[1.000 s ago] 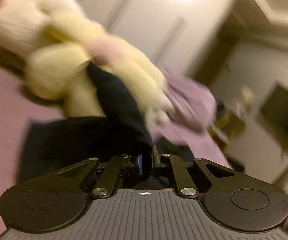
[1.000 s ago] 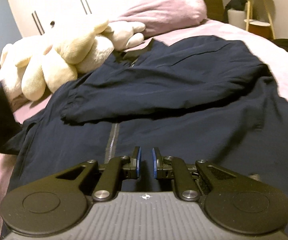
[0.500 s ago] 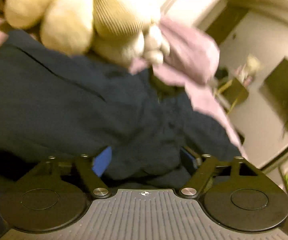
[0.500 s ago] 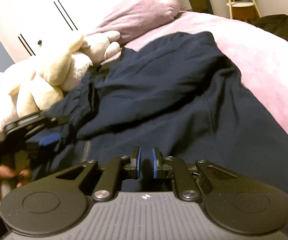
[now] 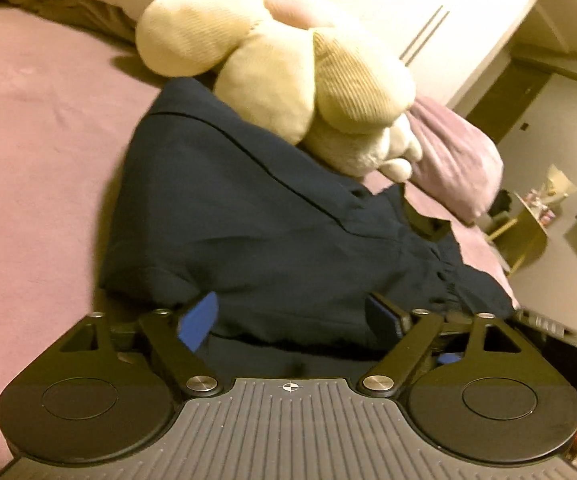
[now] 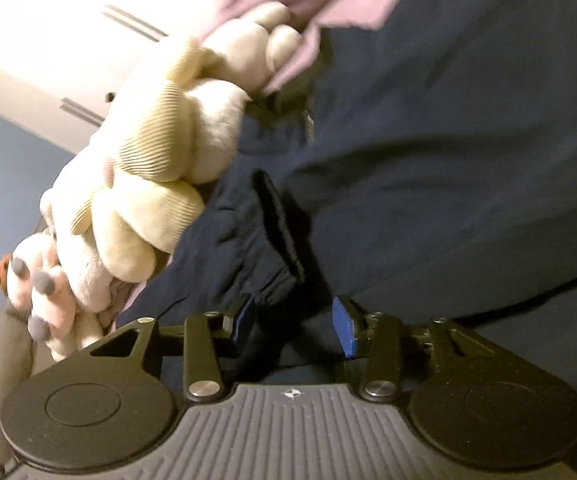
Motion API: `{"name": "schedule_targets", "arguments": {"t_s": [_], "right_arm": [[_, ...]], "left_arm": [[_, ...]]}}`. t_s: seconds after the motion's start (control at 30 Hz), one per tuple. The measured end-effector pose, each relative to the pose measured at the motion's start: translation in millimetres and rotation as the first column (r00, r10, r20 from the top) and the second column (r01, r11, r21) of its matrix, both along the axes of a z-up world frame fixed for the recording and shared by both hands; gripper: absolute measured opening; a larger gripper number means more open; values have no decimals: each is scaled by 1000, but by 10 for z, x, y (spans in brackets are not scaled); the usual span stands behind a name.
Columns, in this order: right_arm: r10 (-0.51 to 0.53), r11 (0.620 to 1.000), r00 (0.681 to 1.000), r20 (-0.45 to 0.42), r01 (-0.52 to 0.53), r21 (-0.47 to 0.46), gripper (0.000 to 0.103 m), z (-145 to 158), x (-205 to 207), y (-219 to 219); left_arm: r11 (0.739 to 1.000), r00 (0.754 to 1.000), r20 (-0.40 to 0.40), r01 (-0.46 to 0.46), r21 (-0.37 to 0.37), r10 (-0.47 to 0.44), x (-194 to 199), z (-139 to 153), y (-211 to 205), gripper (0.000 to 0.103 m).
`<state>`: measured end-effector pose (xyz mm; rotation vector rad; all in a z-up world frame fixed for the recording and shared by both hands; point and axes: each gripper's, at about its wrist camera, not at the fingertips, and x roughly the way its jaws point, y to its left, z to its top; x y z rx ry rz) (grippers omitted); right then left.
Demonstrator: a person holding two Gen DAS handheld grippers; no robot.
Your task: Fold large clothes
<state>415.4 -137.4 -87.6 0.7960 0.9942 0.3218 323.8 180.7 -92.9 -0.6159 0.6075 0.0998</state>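
The left gripper (image 5: 294,318) now stands wide open over the navy jacket (image 5: 248,220); one second ago its blue pads were pinched on a dark piece of this cloth, so the sleeve has been let go and it lies across the body of the garment; I judge that this sleeve fold is done. The right gripper (image 6: 294,322) has changed too; before it was nearly closed and held nothing, now its jaws are parted to a middle width, with the gathered sleeve cuff (image 6: 278,222) just in front of them and dark cloth between the pads (image 6: 344,330); it grips nothing yet, so probably it prepares to take the cuff or to press it flat.

The jacket lies on the pink bedsheet (image 5: 36,152); its near left edge is folded and thick, and there the sheet is bare, so this side gives good room for sliding in and lifting. Farther away it is crowded; the cream plush toy (image 5: 288,68) rests on the far corner of the jacket, touching it, and in the right view the same toy is just beside the cuff; a lift there may drag it. Beyond are the lilac pillow (image 5: 456,160) and the white wardrobe (image 5: 428,12).
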Motion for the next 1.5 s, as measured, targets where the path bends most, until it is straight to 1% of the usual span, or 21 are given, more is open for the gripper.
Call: {"name": "schedule_targets", "arguments": {"t_s": [0.1, 0.17, 0.2, 0.23, 0.27, 0.33, 0.4, 0.43, 0.47, 0.57, 0.73, 0.83, 1.0, 1.07, 1.13, 1.2, 1.27, 1.3, 1.33, 1.37, 1.5], "right_arm": [[-24, 994, 1000, -11, 25, 107, 49, -76, 36, 10], [-19, 992, 1000, -10, 20, 123, 49, -102, 67, 86], [-14, 994, 1000, -6, 14, 104, 44, -113, 88, 140], [-14, 996, 1000, -2, 14, 84, 23, -115, 109, 181], [-14, 998, 1000, -3, 14, 65, 17, -102, 110, 213], [-5, 1000, 1000, 26, 5, 0, 15, 47, 99, 281], [-16, 997, 987, 158, 27, -68, 14, 369, -16, 230], [-28, 995, 976, 216, 47, -83, 14, 525, -82, 171], [-47, 993, 965, 257, 72, -89, 14, 647, -134, 91], [-108, 984, 939, 327, 147, -97, 14, 894, -279, -214], [-141, 955, 916, 375, 225, -192, 14, 991, -451, -583], [-181, 937, 927, 330, 264, -227, 14, 926, -415, -815], [-183, 930, 912, 368, 282, -237, 14, 901, -431, -1003], [-173, 919, 916, 361, 282, -275, 15, 823, -412, -1042], [-174, 906, 945, 278, 264, -332, 20, 648, -362, -1092], [-213, 908, 962, 172, 260, -329, 27, 476, -361, -1192], [-267, 926, 952, 149, 296, -233, 32, 387, -522, -1340], [-286, 931, 947, 143, 310, -192, 41, 384, -626, -1395], [-301, 933, 944, 135, 321, -164, 62, 378, -707, -1430], [-319, 932, 938, 133, 336, -133, 69, 382, -798, -1465], [-323, 946, 944, 74, 321, 32, 71, 269, -881, -1461]], "left_arm": [[1000, 1000, -6, 15, -6, -15, -18, -18, -42, 89], [1000, 1000, -14, 14, -23, -14, -37, -24, -65, 89], [999, 1000, -18, 15, -30, -16, -60, -21, -82, 89], [999, 1000, -21, 13, -29, -14, -75, -9, -105, 88], [999, 1000, -17, 19, -27, -20, -108, 9, -130, 88], [1000, 999, -14, 29, -6, -29, -169, 38, -189, 88], [999, 999, -19, 45, 21, -45, -186, 30, -221, 88], [999, 999, -31, 45, 29, -44, -168, 6, -223, 83], [999, 998, -55, 31, 38, -29, -127, -21, -221, 73], [1000, 994, -108, -6, 29, 9, 73, -94, -169, 51], [997, 986, -157, -43, 59, 51, 294, -107, -159, 27], [998, 987, -151, -44, 41, 50, 303, -69, -168, 21], [999, 985, -167, -32, 38, 38, 298, -109, -206, 20], [999, 984, -175, -23, 31, 28, 287, -88, -219, 24], [1000, 984, -178, -18, 12, 19, 213, -25, -217, 31], [1000, 986, -168, -15, 1, 15, 102, 65, -224, 36], [1000, 991, -133, -3, -8, 2, -29, 170, -267, 46], [1000, 994, -105, 11, -18, -13, -94, 224, -301, 51], [999, 996, -90, 21, -24, -23, -131, 262, -338, 52], [999, 996, -76, 33, -34, -35, -154, 290, -379, 52], [992, 991, -86, 98, -81, -105, 23, 207, -542, 55]]}}
